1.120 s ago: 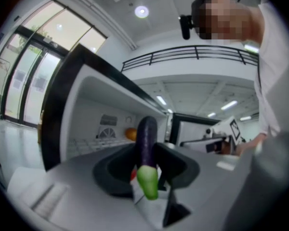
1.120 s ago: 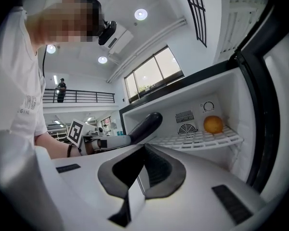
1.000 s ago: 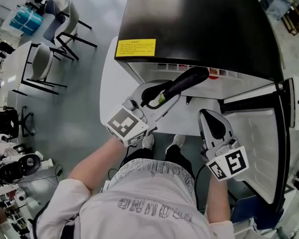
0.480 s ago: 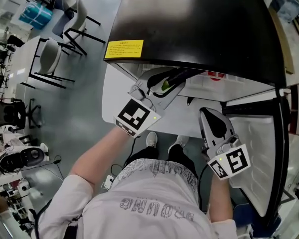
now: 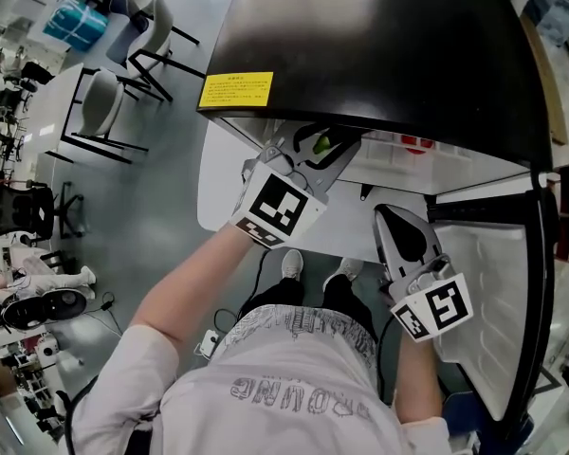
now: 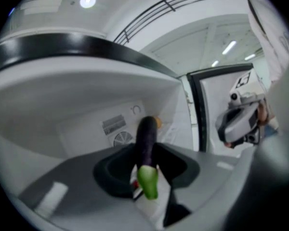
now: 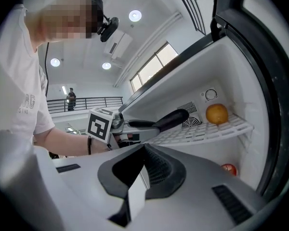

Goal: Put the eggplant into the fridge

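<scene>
The eggplant [image 6: 146, 137] is dark purple with a green stem end and lies lengthwise between the left gripper's jaws. My left gripper [image 6: 145, 154] is shut on it. In the right gripper view the eggplant [image 7: 171, 119] hangs just above the white wire shelf [image 7: 209, 133] inside the open fridge [image 5: 379, 45]. In the head view the fridge's black top hides most of the eggplant [image 5: 323, 144], and the left gripper [image 5: 321, 152] reaches in under that top. My right gripper [image 5: 398, 222] stays outside, in front of the fridge. Its jaws [image 7: 144, 151] stand together with nothing between them.
An orange [image 7: 216, 113] sits at the back right of the wire shelf, and a red item [image 7: 229, 169] lies below it. The fridge door [image 5: 498, 282] stands open at the right. White chairs [image 5: 100, 102] and desks are off to the left on the grey floor.
My left gripper has moved further into the fridge with the eggplant and has rolled, so its marker cube now faces up. The right gripper has hardly moved.
</scene>
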Demonstrator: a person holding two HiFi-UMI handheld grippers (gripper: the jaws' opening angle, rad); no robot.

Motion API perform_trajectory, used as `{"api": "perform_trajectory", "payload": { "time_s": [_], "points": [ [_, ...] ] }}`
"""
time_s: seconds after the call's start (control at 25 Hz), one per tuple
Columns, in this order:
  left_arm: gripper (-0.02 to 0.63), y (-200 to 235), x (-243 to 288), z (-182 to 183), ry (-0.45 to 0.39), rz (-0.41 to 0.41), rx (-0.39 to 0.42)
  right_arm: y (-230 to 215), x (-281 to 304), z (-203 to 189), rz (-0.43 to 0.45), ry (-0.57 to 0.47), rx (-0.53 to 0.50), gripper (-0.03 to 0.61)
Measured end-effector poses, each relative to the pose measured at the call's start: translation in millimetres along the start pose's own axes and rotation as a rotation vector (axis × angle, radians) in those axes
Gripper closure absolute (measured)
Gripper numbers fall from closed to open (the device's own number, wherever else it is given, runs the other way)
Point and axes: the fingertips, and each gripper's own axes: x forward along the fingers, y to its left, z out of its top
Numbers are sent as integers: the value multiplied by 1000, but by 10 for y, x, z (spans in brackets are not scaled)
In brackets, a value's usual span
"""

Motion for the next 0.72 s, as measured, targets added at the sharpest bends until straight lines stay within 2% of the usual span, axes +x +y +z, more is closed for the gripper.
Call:
{"api": "perform_trajectory", "payload": {
  "time_s": [0.36,0.72],
  "points": [
    [471,45,176,-37,33,-6,78,-5,48,-68,8,8,11,584],
    [470,81,289,-103,89,-11,94,-19,48,-105,1,22,14,584]
  ]
}}
